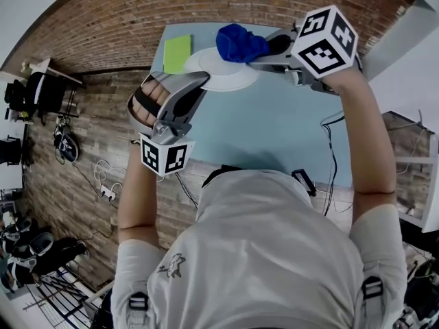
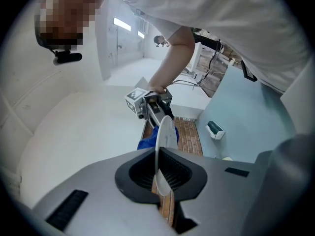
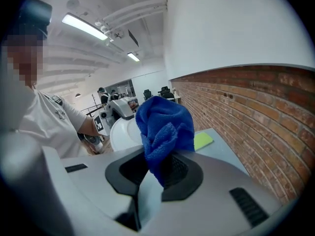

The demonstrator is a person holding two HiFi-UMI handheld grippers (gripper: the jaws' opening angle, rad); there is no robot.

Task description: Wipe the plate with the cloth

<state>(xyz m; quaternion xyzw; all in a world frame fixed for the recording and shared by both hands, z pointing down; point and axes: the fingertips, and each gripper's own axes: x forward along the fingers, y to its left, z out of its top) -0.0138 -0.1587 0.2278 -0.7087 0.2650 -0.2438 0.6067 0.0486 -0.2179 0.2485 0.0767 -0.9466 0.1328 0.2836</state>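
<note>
A white plate (image 1: 223,70) is held up above the light blue table (image 1: 274,129), its near rim pinched in my left gripper (image 1: 199,82), which is shut on it. In the left gripper view the plate (image 2: 165,136) stands edge-on between the jaws. My right gripper (image 1: 271,46) is shut on a bunched blue cloth (image 1: 240,43), which lies against the plate's far upper side. In the right gripper view the cloth (image 3: 165,127) rises from the jaws with the plate (image 3: 125,132) just behind it on the left.
A yellow-green sponge (image 1: 177,52) lies on the table's far left corner. A brick wall (image 1: 137,26) runs behind the table. A small dark device (image 1: 304,181) with cables sits at the table's near edge. A white and green object (image 2: 215,129) shows in the left gripper view.
</note>
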